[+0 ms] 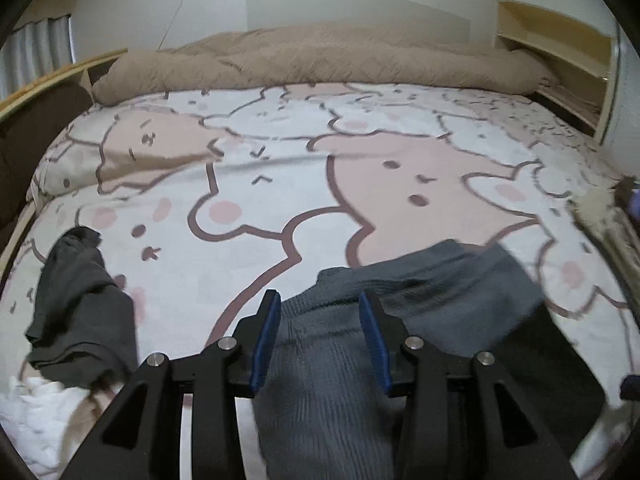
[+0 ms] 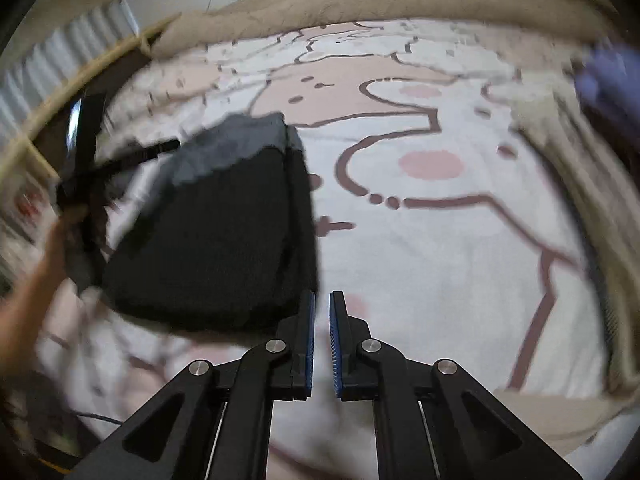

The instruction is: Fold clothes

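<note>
The left gripper (image 1: 320,320) is hovering over the cartoon bedsheet (image 1: 248,184) with its jaws apart, a grey ribbed garment (image 1: 332,368) lying between the blue pads without being pinched. The right gripper (image 2: 322,336) is holding its jaws together on nothing, just beside the folded dark garment (image 2: 216,240) lying on that bedsheet.

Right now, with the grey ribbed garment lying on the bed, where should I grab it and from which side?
Judging by its pose, take the grey ribbed garment at its far free corner, coming from the right. That edge lies flat on the cartoon bedspread, clear of the left gripper.
</note>
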